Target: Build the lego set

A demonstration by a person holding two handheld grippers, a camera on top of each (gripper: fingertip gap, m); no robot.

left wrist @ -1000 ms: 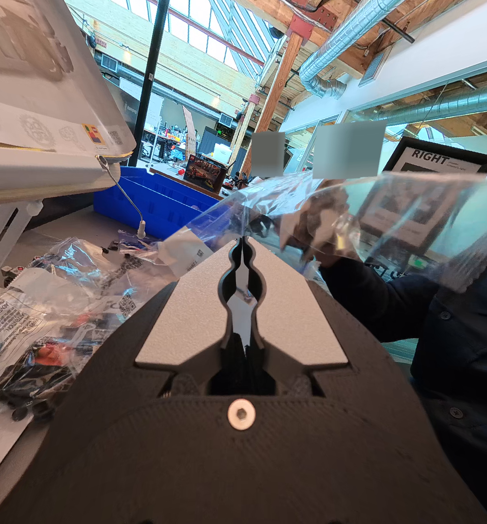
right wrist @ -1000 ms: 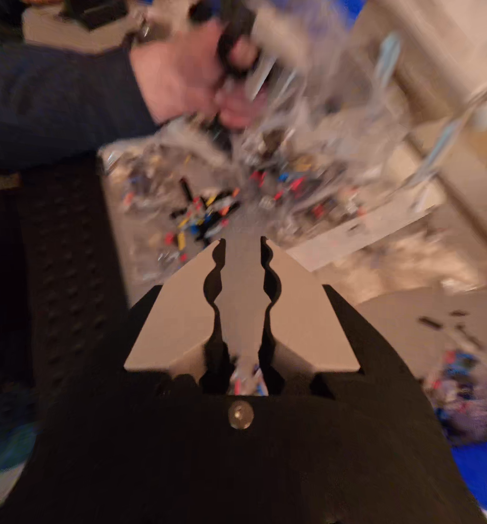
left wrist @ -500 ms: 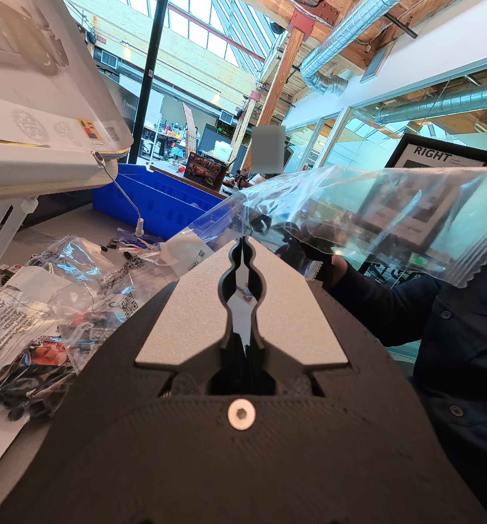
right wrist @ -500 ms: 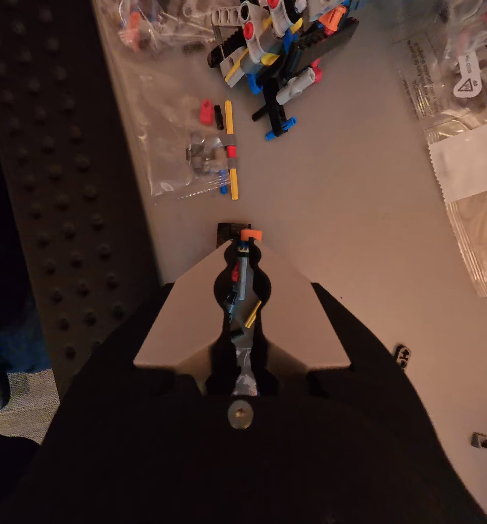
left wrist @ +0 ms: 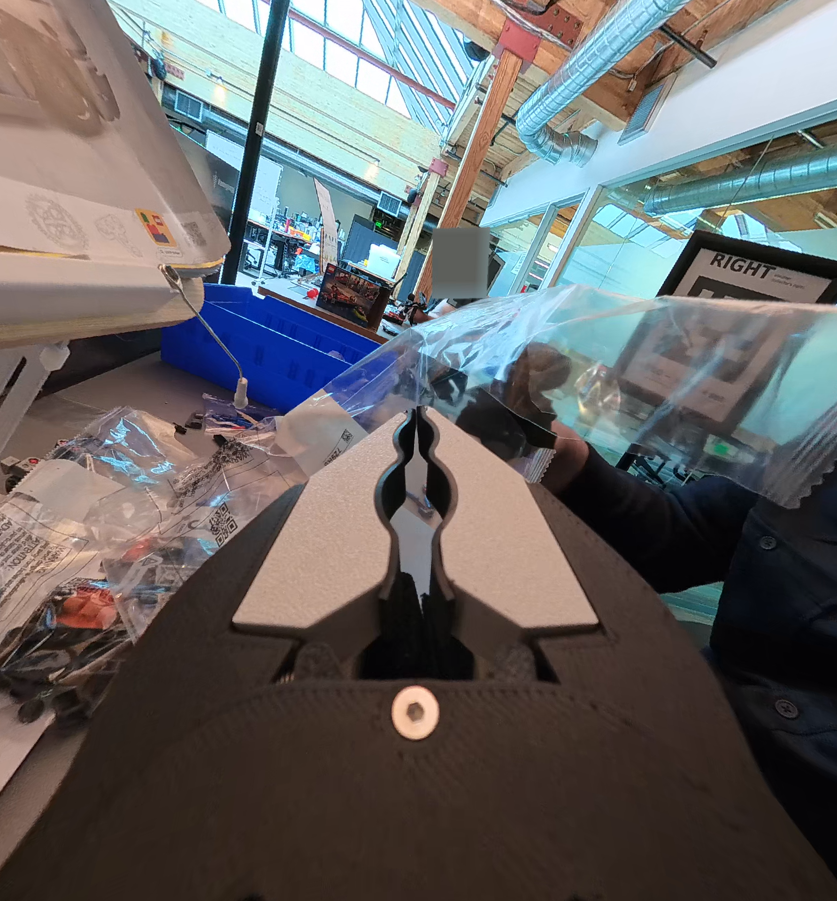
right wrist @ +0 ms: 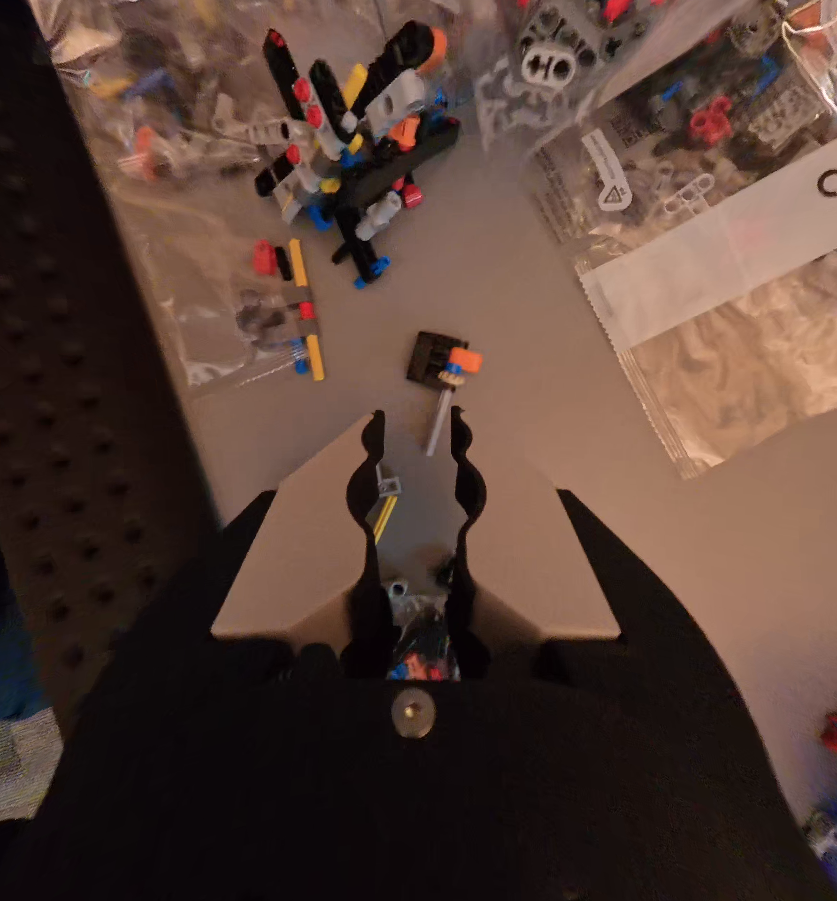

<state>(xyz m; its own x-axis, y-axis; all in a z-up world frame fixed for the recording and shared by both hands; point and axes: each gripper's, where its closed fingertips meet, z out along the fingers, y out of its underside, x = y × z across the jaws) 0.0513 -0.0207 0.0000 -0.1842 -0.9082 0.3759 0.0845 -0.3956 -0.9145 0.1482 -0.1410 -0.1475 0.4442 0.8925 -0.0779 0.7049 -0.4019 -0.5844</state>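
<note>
One partly built multicoloured brick assembly. Just below it: one small black-and-orange subassembly on a grey axle. Beside the assembly: apparently three clear plastic parts bags; blur prevents certainty.

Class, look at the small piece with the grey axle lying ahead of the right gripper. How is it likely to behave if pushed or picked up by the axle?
The small piece probably pivots rather than rolls: its black block lies flat on the table. Held by the thin axle, it likely hangs end-heavy. The right gripper, open, may find the axle slippery.
</note>
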